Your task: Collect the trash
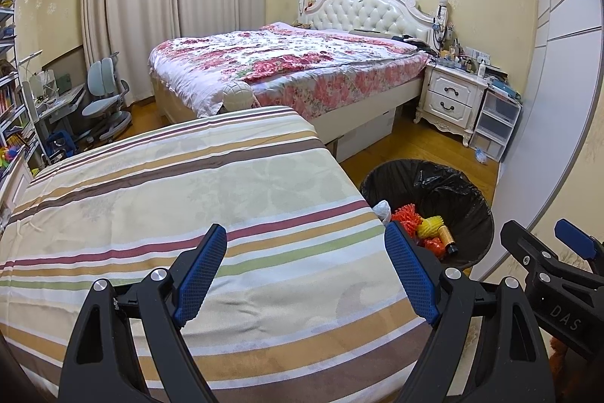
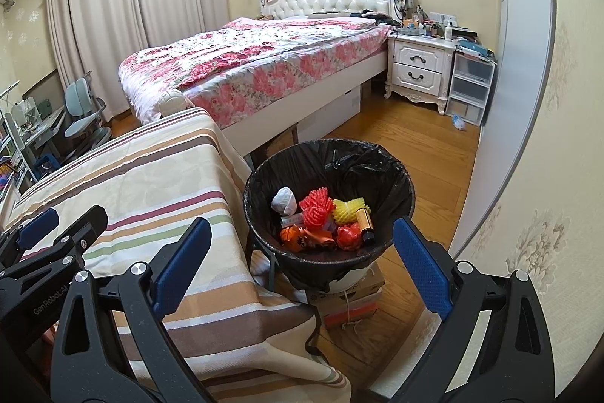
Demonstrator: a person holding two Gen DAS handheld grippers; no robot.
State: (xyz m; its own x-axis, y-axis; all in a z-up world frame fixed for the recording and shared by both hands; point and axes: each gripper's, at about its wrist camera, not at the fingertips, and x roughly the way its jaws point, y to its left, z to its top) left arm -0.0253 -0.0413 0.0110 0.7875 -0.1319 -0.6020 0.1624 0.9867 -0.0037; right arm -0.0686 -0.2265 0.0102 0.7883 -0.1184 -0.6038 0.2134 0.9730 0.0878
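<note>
A trash bin [image 2: 264, 176] lined with a black bag stands on the floor right of the striped table [image 2: 151, 176]. It holds red foam netting [image 2: 316, 206], yellow foam netting [image 2: 347, 208], a white wad [image 2: 285, 201], a gold tube [image 2: 365, 224] and orange wrappers [image 2: 302, 237]. My right gripper [image 2: 302, 263] is open and empty, above the bin's near rim. My left gripper [image 1: 305, 270] is open and empty over the striped cloth [image 1: 188, 176], left of the bin [image 1: 479, 210]. Each gripper shows at the edge of the other's view.
A bed with a floral cover [image 2: 264, 63] lies beyond the table. A white nightstand [image 2: 419, 67] and plastic drawers [image 2: 470, 89] stand at the far right. A wardrobe wall [image 2: 521, 101] runs along the right. A desk chair [image 1: 105, 97] is far left. A cardboard box [image 2: 351, 301] sits under the bin.
</note>
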